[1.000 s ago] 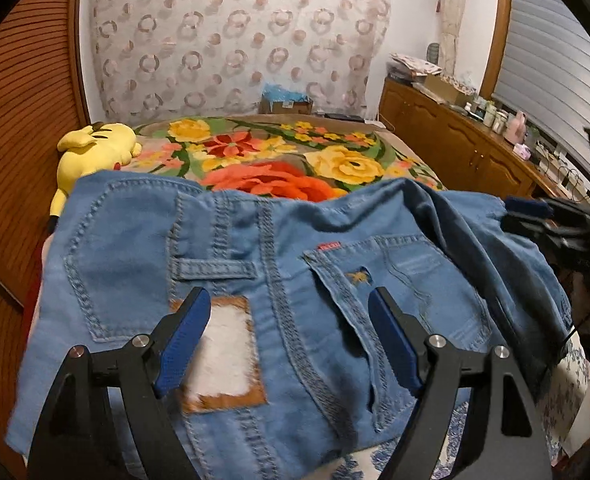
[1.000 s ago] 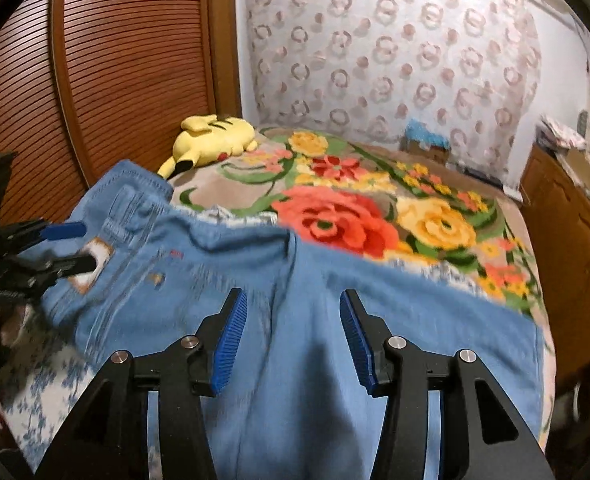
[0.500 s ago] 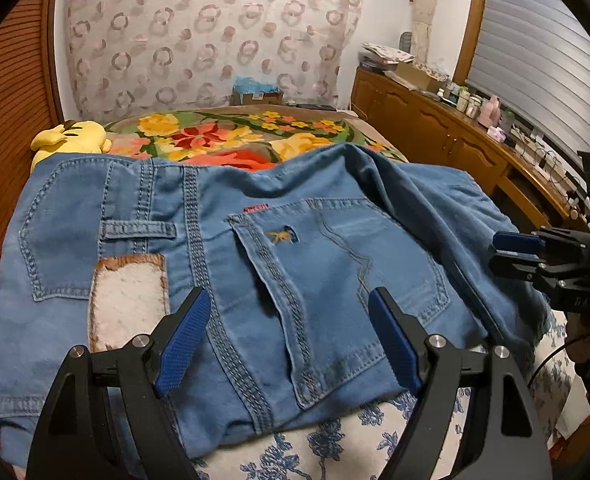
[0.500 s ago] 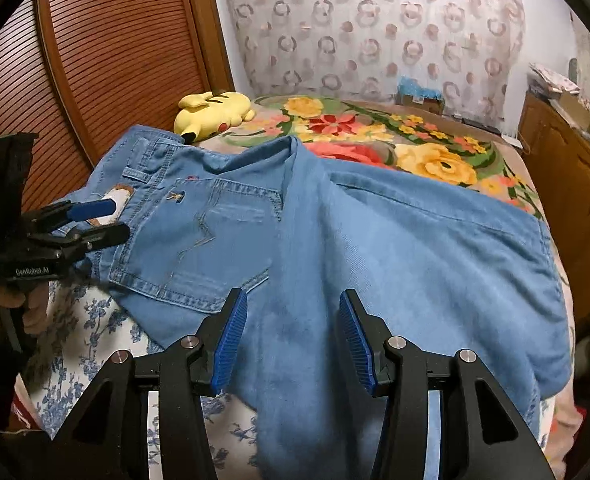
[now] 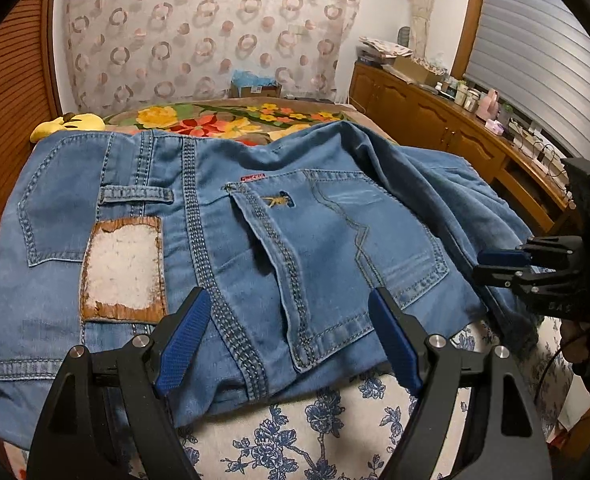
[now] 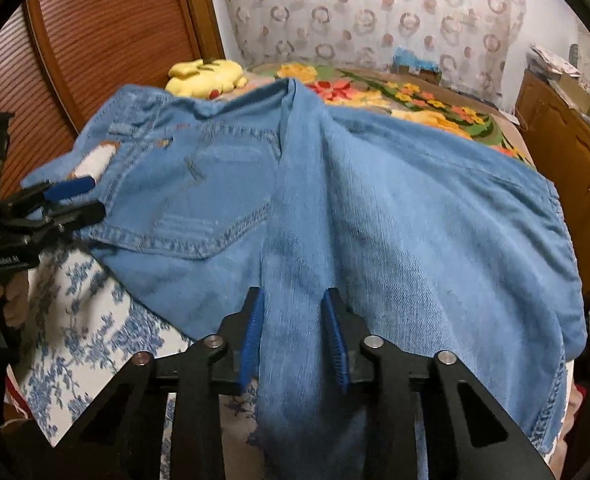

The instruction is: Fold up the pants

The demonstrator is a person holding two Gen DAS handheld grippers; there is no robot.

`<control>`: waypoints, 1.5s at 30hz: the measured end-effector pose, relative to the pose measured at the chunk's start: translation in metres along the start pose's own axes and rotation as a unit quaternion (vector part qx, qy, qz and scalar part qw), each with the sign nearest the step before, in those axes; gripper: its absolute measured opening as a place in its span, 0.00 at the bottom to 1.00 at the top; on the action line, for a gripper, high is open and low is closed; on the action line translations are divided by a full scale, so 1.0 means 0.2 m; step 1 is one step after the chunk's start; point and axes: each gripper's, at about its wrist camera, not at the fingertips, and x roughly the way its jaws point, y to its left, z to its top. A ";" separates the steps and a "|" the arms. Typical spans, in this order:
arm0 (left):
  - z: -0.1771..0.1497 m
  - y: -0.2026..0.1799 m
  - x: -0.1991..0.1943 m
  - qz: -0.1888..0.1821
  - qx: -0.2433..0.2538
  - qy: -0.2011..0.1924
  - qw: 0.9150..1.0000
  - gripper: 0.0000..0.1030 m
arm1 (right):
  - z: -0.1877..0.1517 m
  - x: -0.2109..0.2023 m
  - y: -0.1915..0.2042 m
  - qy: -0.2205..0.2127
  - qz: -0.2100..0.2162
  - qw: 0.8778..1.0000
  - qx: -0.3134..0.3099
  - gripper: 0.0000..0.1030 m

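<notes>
Light blue jeans [image 5: 335, 220] lie back side up across the bed, with a worn leather patch [image 5: 123, 264] and a back pocket [image 5: 355, 240] toward me. My left gripper [image 5: 289, 300] hovers open just above the waistband edge, the pocket's lower corner showing between its fingers without touching them. In the right wrist view the same gripper [image 6: 75, 200] sits at the far left by the patch. My right gripper [image 6: 295, 300] is closing its jaws on a raised fold of the jeans [image 6: 415, 220] near the seat seam, and denim fills the gap between the blue pads.
A yellow plush toy [image 6: 207, 76] rests at the bed's far left on a flowered blanket [image 5: 215, 120]. Blue-and-white floral sheet [image 5: 315, 432] covers the near edge. Slatted wooden doors [image 6: 95, 40] stand on the left, and a cluttered wooden cabinet [image 5: 435, 120] runs along the right.
The jeans have come down flatter onto the bed. My left gripper slid from over the patch to over the pocket. The right jaws narrowed around a denim fold.
</notes>
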 end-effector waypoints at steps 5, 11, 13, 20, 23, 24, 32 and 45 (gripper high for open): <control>0.00 0.00 0.01 0.001 -0.001 0.002 1.000 0.79 | 0.03 0.00 -0.02 0.000 -0.004 1.000 -0.009 0.06; 0.01 0.00 0.01 0.003 0.003 0.001 1.000 0.79 | 0.07 -0.10 -0.04 -0.040 -0.011 0.999 -0.012 0.03; 0.02 -0.01 0.01 0.005 0.005 0.001 1.000 0.79 | 0.09 -0.15 -0.07 -0.055 -0.024 0.998 -0.014 0.03; 0.04 -0.01 0.04 0.010 0.003 -0.001 1.000 0.79 | 0.19 -0.25 -0.21 -0.098 -0.063 0.993 -0.015 0.03; 0.04 -0.02 0.06 0.012 0.004 0.004 1.000 0.79 | 0.26 -0.21 -0.29 -0.096 -0.073 0.993 -0.012 0.03; 0.04 -0.02 0.07 0.012 0.004 0.006 1.000 0.79 | 0.27 -0.19 -0.32 -0.093 -0.076 0.993 -0.006 0.03; 0.04 -0.04 0.06 0.009 0.008 0.005 1.000 0.79 | 0.42 0.04 -0.31 -0.070 -0.124 0.990 -0.011 0.03; 0.04 -0.07 0.06 0.002 0.011 0.006 1.000 0.79 | 0.37 -0.05 -0.30 -0.075 -0.109 0.991 0.018 0.49</control>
